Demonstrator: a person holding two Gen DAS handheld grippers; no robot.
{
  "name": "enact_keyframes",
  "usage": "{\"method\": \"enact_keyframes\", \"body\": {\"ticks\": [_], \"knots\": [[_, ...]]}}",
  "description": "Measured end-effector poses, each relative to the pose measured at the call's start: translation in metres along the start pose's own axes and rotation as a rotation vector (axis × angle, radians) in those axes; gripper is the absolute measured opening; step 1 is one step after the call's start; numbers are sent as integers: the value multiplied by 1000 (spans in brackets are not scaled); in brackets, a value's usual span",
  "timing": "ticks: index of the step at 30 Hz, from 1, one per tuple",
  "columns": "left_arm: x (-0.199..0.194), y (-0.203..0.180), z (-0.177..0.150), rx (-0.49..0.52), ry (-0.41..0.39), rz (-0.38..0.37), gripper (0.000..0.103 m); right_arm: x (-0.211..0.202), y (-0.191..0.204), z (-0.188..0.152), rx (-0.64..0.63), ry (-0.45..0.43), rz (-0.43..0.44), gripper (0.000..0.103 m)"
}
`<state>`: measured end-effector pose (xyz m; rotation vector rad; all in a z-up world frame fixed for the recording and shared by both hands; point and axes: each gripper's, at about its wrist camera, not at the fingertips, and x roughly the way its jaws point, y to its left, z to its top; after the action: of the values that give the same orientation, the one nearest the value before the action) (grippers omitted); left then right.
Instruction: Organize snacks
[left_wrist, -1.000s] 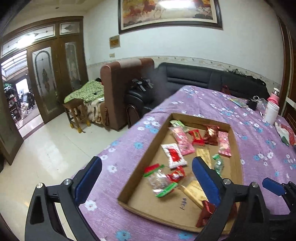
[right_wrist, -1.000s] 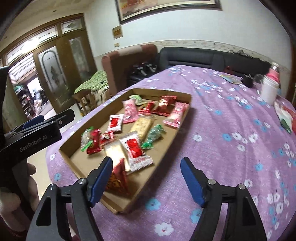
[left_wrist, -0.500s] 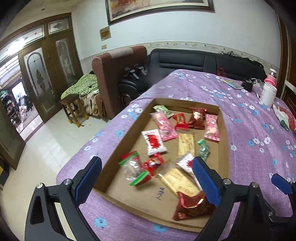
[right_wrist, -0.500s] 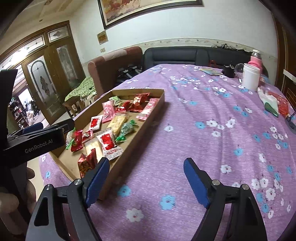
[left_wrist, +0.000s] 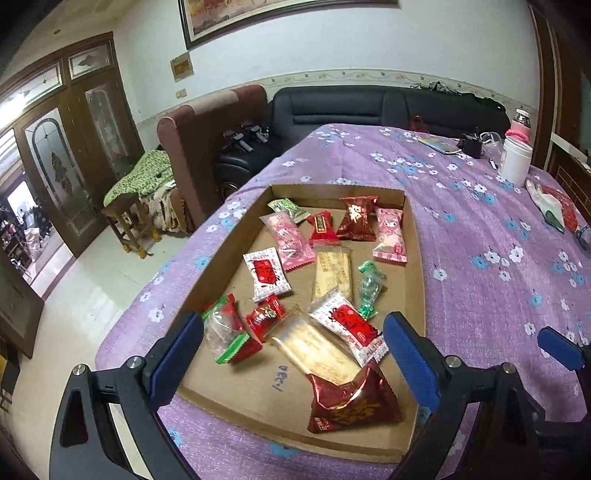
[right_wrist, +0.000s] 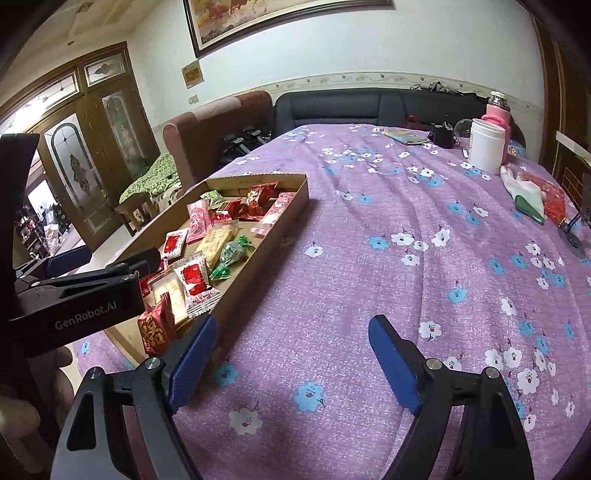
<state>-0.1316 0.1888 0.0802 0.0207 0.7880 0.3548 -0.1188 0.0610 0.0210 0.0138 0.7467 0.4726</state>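
Between the wide-open fingers of the left gripper (left_wrist: 293, 341) lies the cardboard tray (left_wrist: 415, 258) with its snacks (left_wrist: 334, 271). Better to lower straight onto one packet only. Right gripper (right_wrist: 293, 354), also wide, holds nothing over the tablecloth (right_wrist: 369, 258).

The room is lit dimly and evenly from indoors, while daylight is admitted through the glass doors (left_wrist: 48, 155), where the panes are blown out. A pale sheen is thrown on the tiled floor (left_wrist: 85, 295) beside the doors. Glare is seen on the foil snack wrappers (left_wrist: 351, 402). Straight lines are bowed by fisheye distortion, and the corners are blacked out by vignetting. Slight softness is noted toward the edges.
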Motion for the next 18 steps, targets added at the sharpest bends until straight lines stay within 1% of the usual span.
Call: {"method": "enact_keyframes", "body": {"ticks": [5,14,16,17,18], "knots": [[2,4,-2,-5,3,-9,98,1,8,0,-22,4,-3,88],[6,19,-9,-43,9,-31,98,2,19,-2,-51,14,-22,88],[4,22,-9,-56,-2,-39,98,1,22,-3,-59,12,-28,88],[2,25,-10,-67,-18,-44,98,1,24,-3,-64,11,-31,88],[-4,29,-11,-82,-51,-47,98,0,26,-3,-69,8,-32,88]]}}
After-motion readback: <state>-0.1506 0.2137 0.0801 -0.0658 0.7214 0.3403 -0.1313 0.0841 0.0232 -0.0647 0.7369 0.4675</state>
